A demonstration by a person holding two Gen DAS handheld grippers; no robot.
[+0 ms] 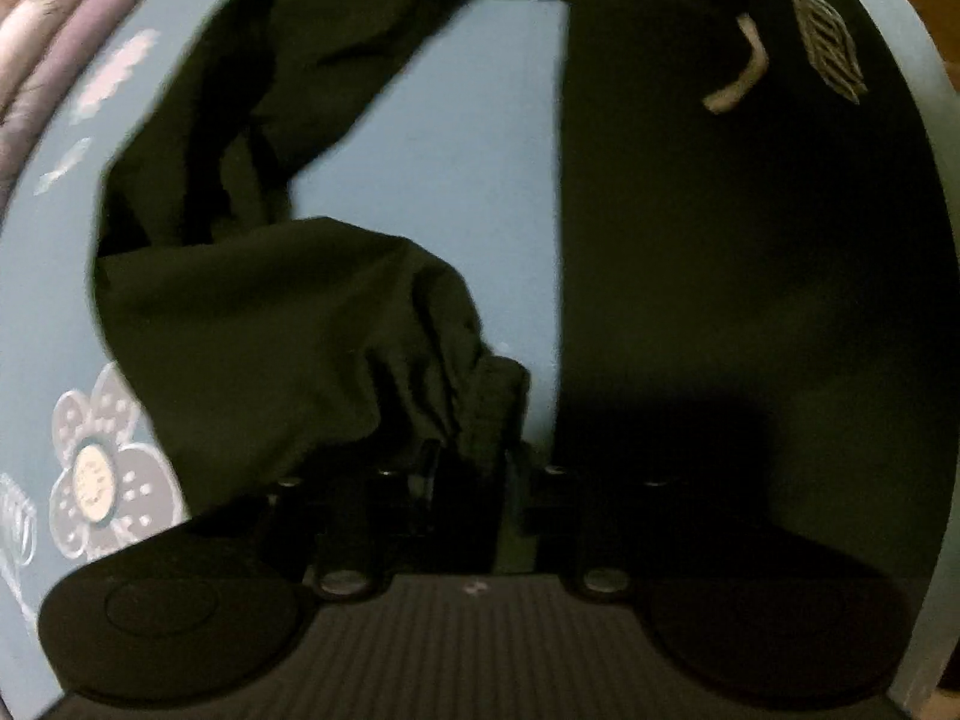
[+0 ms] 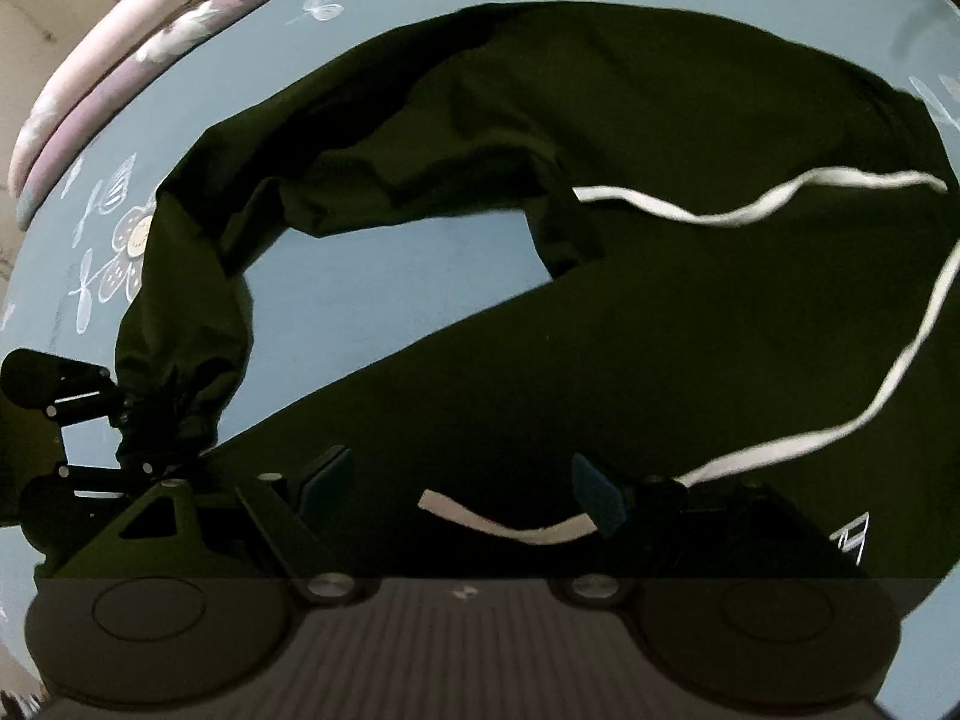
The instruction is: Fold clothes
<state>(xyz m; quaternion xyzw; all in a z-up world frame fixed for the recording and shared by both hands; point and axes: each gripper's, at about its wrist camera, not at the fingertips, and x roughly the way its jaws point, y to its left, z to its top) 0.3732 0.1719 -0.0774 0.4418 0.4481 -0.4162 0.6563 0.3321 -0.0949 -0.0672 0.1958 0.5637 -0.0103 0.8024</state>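
A dark hooded top lies spread on a blue sheet, and its white drawstring snakes across the body. One sleeve bends round to its ribbed cuff. My left gripper is shut on that cuff. The right wrist view shows the same left gripper at the left edge with the cuff bunched in it. My right gripper stands open just above the top's body. Nothing is pinched between its fingers, and the cord's loose end runs beside the right finger.
The blue bedsheet has white and grey flower prints. A rolled pink and lilac quilt lies along the far left edge. Bare sheet shows between sleeve and body.
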